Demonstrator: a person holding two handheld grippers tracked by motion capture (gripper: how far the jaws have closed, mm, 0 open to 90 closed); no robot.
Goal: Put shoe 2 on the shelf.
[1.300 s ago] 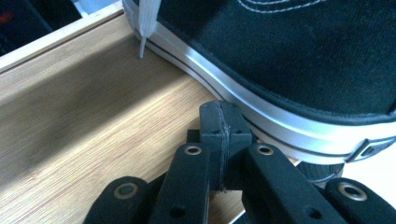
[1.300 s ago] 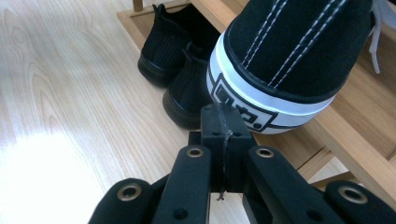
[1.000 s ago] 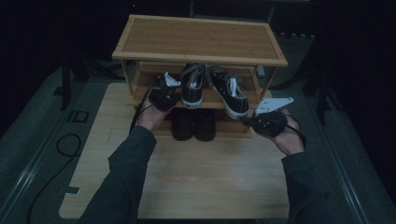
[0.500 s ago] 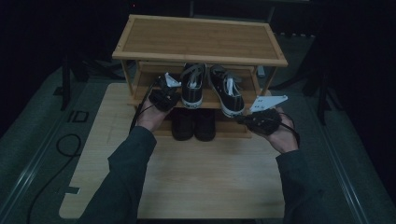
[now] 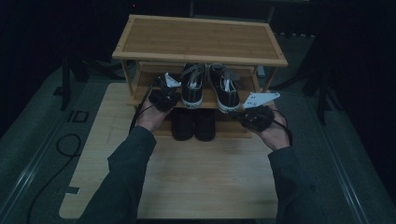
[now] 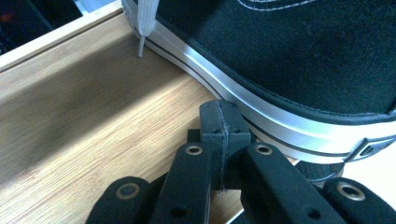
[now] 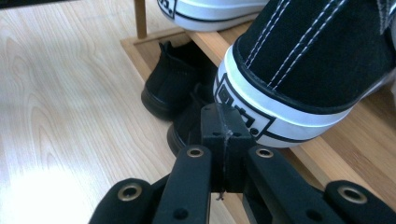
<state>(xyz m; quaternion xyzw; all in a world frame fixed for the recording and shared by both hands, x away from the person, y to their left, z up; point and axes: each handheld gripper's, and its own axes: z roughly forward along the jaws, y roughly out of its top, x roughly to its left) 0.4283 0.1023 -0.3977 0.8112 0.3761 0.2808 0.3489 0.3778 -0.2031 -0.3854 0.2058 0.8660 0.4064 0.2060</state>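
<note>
Two black canvas sneakers with white soles stand side by side on the middle shelf of a bamboo shoe rack [image 5: 201, 39]. My left gripper [image 5: 172, 91] is shut with nothing in it. In the left gripper view its tips [image 6: 219, 116] rest against the white sole of the left sneaker [image 6: 299, 56]. My right gripper [image 5: 240, 113] is also shut and empty. Its tips [image 7: 222, 121] sit at the white heel of the right sneaker [image 7: 317, 60], which is at the shelf's front edge [image 5: 225, 88].
A pair of plain black shoes [image 5: 192, 123] sits on the bottom shelf under the sneakers. The rack stands on a light wooden board [image 5: 196, 177]. A black cable [image 5: 65, 144] lies on the grey floor at the left. Dark stands flank the rack.
My right gripper has slid left toward the rack, and the right sneaker's heel has swung left with it, so it stands straighter. The left gripper has stayed put.
</note>
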